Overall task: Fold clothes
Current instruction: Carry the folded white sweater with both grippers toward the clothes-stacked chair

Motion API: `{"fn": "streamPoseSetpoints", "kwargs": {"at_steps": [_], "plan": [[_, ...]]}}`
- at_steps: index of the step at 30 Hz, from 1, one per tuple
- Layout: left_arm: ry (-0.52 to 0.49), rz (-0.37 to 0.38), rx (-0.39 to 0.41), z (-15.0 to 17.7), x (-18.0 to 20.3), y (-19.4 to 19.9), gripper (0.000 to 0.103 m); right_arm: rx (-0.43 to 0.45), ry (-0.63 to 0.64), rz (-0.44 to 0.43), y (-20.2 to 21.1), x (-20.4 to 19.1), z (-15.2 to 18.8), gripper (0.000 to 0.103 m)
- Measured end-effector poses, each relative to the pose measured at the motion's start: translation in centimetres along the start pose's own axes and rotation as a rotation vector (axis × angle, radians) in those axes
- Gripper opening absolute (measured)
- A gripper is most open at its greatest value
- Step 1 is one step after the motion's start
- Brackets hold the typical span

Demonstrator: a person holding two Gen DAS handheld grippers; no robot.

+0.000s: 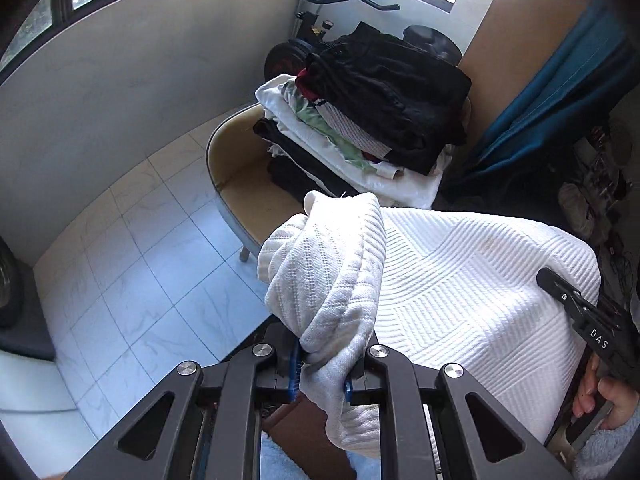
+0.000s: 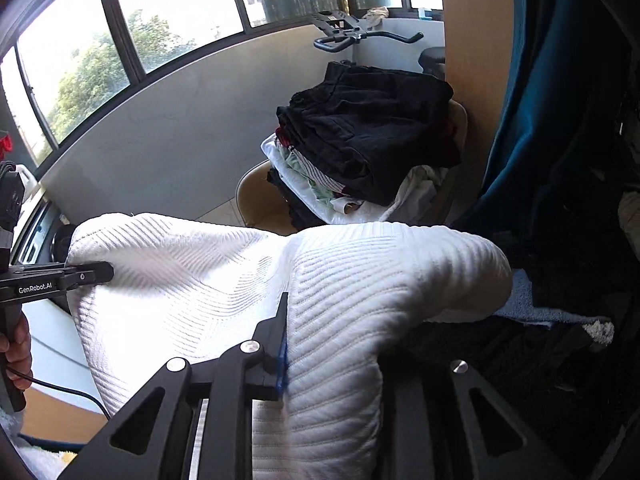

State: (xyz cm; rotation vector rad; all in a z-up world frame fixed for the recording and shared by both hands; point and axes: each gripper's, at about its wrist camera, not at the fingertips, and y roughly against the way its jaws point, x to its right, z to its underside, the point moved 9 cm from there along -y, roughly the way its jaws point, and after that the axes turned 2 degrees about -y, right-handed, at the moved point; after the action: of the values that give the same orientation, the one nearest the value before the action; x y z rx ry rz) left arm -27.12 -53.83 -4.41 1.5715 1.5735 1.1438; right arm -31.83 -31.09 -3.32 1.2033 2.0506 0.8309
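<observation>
Landmark: the clothes pile point(image 1: 360, 120) stacked on the tan chair point(image 1: 228, 152). Left to right in the left wrist view: tiled floor point(image 1: 140, 248) left of the pile, then the left gripper point(image 1: 320, 376) below it, fingers clenched on a bunched corner of the white textured garment point(image 1: 460, 280), which hangs in the air in front of the pile, stretched across to the right gripper point(image 2: 332, 364), fingers clamped on the opposite edge (its far finger is buried in cloth). Risk, as a judgement: the left pinch is a thick wad near the fingertips, so tension could pull it free and dump that side onto the floor; uneven corners would skew the fold. Only the right wrist view shows the window point(image 2: 100, 48); only the left view shows the right-hand fingers point(image 1: 600, 396) on the handle.
</observation>
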Motion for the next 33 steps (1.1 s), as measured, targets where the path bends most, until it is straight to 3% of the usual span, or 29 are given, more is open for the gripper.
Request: {"fn": "streamPoseSetpoints", "kwargs": {"at_steps": [6, 12, 21, 27, 33], "plan": [[-0.142, 0.019, -0.110, -0.9, -6.9, -2.5, 0.014, -0.084, -0.149, 0.061, -6.2, -6.6, 2.6, 0.022], [-0.248, -0.021, -0.144, -2.0, -11.1, -4.0, 0.014, -0.140, -0.219, 0.079, -11.1, -13.1, 4.2, 0.022], [-0.305, 0.000, -0.126, -5.2, -13.2, -3.9, 0.014, -0.130, -0.262, 0.129, -12.4, -14.7, 0.9, 0.021], [-0.274, 0.127, -0.058, -11.1, -10.6, -1.3, 0.014, -0.050, -0.263, 0.178, -9.7, -12.9, -4.8, 0.021], [-0.275, 0.275, 0.121, -23.3, -5.6, 4.0, 0.014, 0.124, -0.244, 0.204, -4.1, -8.5, -16.7, 0.021]]}}
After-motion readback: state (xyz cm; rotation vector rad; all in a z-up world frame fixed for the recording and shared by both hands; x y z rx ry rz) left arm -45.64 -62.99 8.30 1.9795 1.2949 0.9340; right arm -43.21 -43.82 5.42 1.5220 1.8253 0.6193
